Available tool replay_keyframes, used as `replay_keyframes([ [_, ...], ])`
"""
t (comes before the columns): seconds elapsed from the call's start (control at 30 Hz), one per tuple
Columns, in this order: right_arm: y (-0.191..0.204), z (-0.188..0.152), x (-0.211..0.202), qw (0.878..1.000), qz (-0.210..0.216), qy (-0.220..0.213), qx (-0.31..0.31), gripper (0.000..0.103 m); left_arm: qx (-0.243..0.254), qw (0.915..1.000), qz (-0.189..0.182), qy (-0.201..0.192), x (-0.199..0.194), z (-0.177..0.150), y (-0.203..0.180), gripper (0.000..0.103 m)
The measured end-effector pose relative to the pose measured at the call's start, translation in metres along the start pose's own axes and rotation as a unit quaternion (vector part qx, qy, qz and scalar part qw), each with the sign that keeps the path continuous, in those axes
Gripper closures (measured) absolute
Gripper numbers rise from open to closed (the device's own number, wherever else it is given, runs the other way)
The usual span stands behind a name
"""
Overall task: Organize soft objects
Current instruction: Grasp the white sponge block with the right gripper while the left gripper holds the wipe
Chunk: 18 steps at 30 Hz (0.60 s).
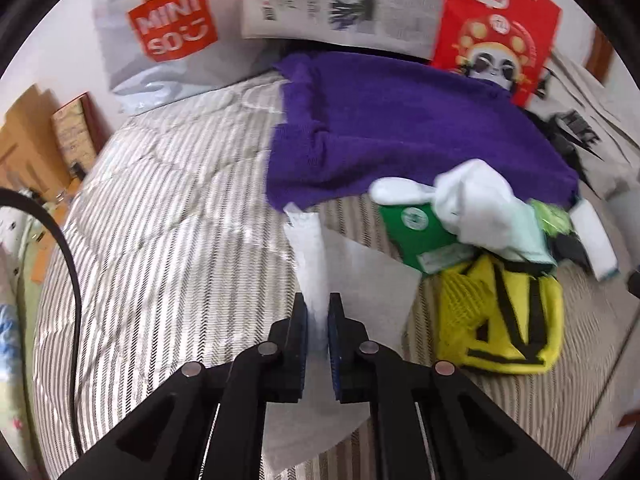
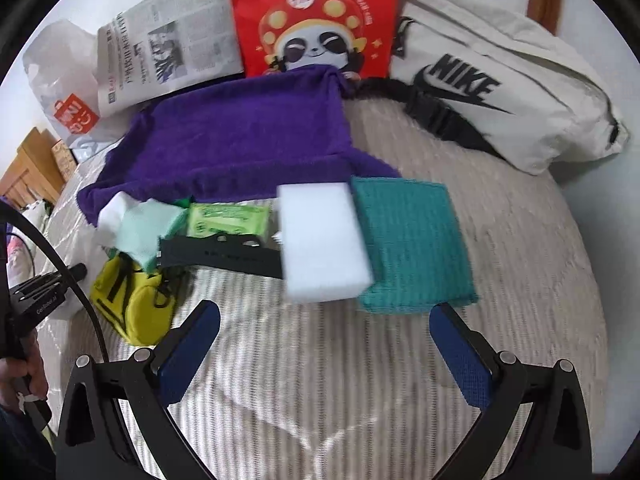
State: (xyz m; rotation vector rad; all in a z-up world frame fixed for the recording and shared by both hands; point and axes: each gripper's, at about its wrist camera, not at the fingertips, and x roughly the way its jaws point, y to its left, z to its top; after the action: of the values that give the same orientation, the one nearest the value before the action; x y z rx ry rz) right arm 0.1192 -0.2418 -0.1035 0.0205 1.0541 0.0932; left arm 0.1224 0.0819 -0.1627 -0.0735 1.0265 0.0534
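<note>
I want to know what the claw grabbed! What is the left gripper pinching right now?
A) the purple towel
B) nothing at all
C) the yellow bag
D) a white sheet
D: in the left wrist view the left gripper has its jaws closed on a fold of the white sheet, while the purple towel and yellow bag lie apart from it.

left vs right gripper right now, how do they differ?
The left gripper is closed down on a thin white sheet, while the right gripper is wide open and holds nothing. The left gripper points toward the purple towel; the right gripper faces the white sponge block and the teal cloth beside it. Both have black frames with blue pads and are above the striped bedding.
</note>
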Motion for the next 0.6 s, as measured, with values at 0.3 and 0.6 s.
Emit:
replay_keyframes([
  [0.3,-0.036,0.006,0.012,0.999,-0.01,-0.014,0.039,0.0,-0.003,0.9997,-0.016,-0.016,0.002,-0.001,0.002,0.094],
  [0.6,-0.016,0.026,0.041,0.999,0.046,-0.002,0.017,0.001,0.007,0.9998,-0.01,-0.017,0.003,0.0,-0.002,0.094],
])
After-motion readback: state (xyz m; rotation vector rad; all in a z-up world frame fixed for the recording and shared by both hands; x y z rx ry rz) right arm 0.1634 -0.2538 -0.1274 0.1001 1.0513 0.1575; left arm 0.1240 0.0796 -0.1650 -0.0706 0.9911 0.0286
